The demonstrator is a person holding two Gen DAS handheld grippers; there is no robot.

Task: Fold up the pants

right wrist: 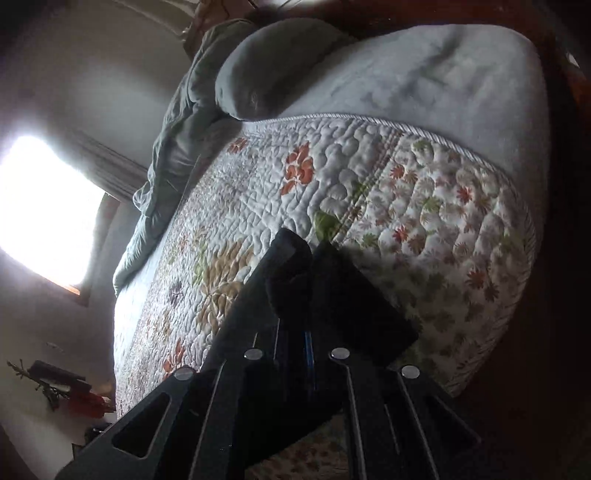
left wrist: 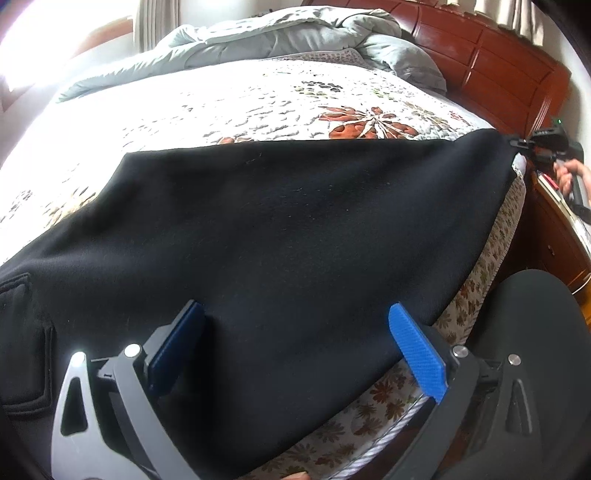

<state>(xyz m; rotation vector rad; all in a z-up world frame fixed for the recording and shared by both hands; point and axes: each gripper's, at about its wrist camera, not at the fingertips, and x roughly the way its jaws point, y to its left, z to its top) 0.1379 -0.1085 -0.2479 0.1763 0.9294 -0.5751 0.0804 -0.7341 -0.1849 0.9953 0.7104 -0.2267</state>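
Note:
The black pants [left wrist: 288, 236] lie spread across the floral quilt on the bed [left wrist: 258, 103], reaching the near edge. My left gripper [left wrist: 295, 332] is open, its blue pads [left wrist: 417, 354] straddling the near part of the fabric without closing on it. My right gripper [right wrist: 306, 266] is shut on a bunched end of the black pants [right wrist: 291, 266], held over the bed's side edge. In the left wrist view it shows at the far right [left wrist: 524, 144], pinching the stretched corner of the pants.
A grey duvet [left wrist: 288, 33] is heaped at the back of the bed. A red-brown wooden headboard [left wrist: 491, 62] and a nightstand [left wrist: 557, 240] stand at the right. A bright window [right wrist: 40, 206] is on the left wall. The quilt [right wrist: 369, 184] hangs over the mattress side.

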